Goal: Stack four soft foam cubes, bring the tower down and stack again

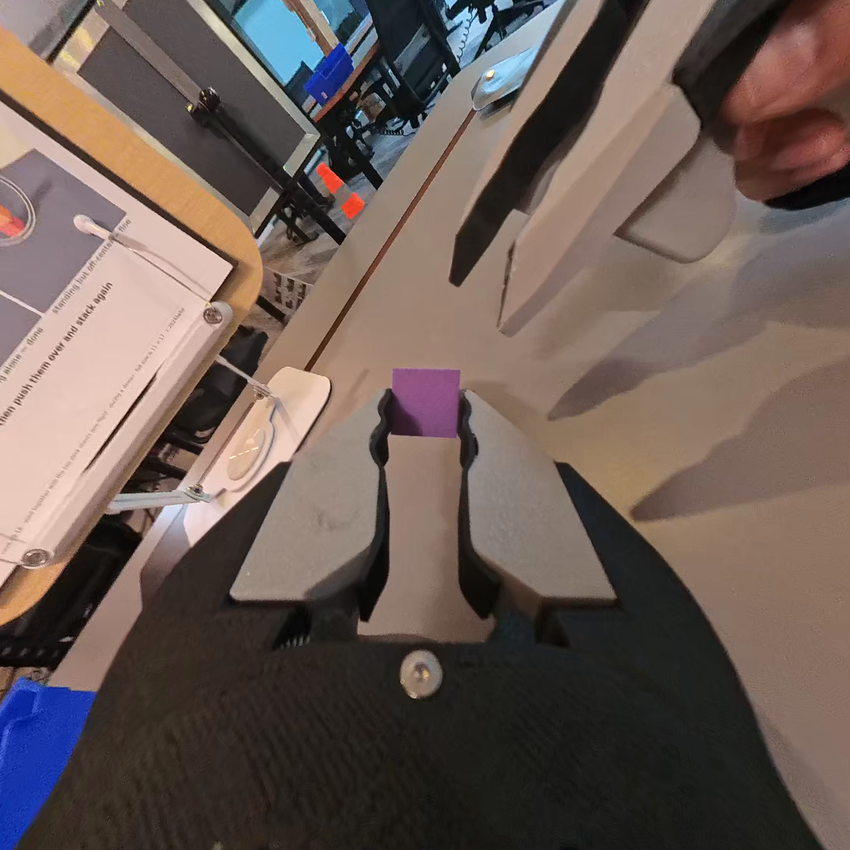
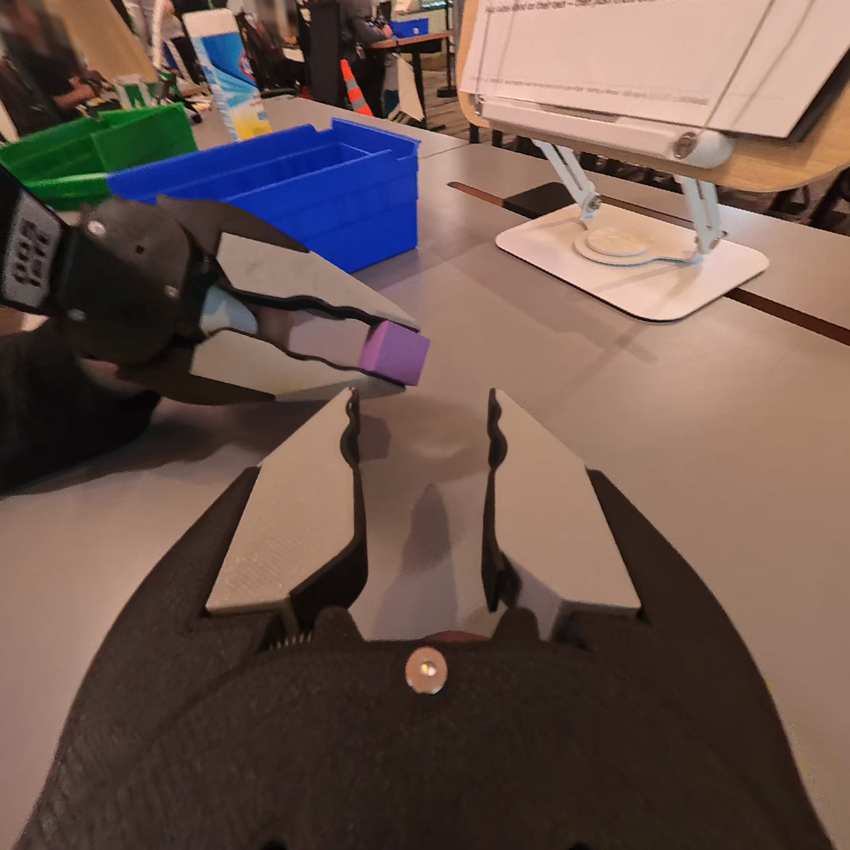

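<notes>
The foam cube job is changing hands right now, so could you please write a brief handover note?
Left gripper: shut on the purple cube, held off the grey table.
Right gripper: open, empty, just beside the left one.
Other cubes: none in either view, and no tower visible.
Nearby: blue bin, stand with instruction sheet.
Done: one cube picked up.
Left: find the other three cubes, stack, topple, restack.

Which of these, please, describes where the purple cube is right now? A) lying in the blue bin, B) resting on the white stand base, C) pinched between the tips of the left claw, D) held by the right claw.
C: the purple cube sits clamped at the fingertips of the left claw, above the grey table, while the right claw is open and empty.
</notes>
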Demonstrator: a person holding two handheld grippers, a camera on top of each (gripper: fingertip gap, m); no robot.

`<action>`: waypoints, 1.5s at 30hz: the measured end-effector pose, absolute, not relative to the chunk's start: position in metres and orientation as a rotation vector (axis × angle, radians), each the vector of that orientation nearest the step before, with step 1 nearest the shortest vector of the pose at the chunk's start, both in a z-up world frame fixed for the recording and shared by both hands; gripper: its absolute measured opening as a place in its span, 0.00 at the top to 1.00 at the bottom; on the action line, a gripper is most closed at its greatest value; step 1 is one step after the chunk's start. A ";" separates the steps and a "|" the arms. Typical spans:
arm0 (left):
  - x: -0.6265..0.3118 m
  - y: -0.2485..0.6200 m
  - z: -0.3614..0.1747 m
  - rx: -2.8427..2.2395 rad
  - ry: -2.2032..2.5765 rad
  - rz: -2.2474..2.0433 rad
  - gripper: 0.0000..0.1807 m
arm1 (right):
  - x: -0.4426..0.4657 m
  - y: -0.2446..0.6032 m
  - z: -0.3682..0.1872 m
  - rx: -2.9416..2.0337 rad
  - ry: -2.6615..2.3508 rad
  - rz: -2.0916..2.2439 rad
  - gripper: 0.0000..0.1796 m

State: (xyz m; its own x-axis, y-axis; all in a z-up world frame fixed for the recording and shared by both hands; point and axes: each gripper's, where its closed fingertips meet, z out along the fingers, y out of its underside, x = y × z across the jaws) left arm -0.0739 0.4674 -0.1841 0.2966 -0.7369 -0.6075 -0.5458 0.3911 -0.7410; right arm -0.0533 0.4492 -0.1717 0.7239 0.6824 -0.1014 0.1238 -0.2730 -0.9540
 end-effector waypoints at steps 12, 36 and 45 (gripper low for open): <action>-0.059 0.441 -0.172 -1.051 1.407 -0.168 0.86 | -0.072 0.437 -0.168 -1.770 -0.610 0.844 0.78; -0.064 0.434 -0.173 -0.797 1.527 0.132 0.86 | -0.078 0.430 -0.168 -1.766 -0.659 0.934 0.85; -0.065 0.431 -0.175 -0.753 1.549 0.167 0.86 | -0.080 0.427 -0.169 -1.760 -0.694 0.935 0.87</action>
State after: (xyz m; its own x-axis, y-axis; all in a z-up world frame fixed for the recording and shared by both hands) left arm -0.0646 0.4312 -0.1749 0.0604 -0.3561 -0.9325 -0.5470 0.7696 -0.3294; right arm -0.0804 0.4272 -0.1689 0.5392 0.7953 -0.2771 0.0352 -0.3500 -0.9361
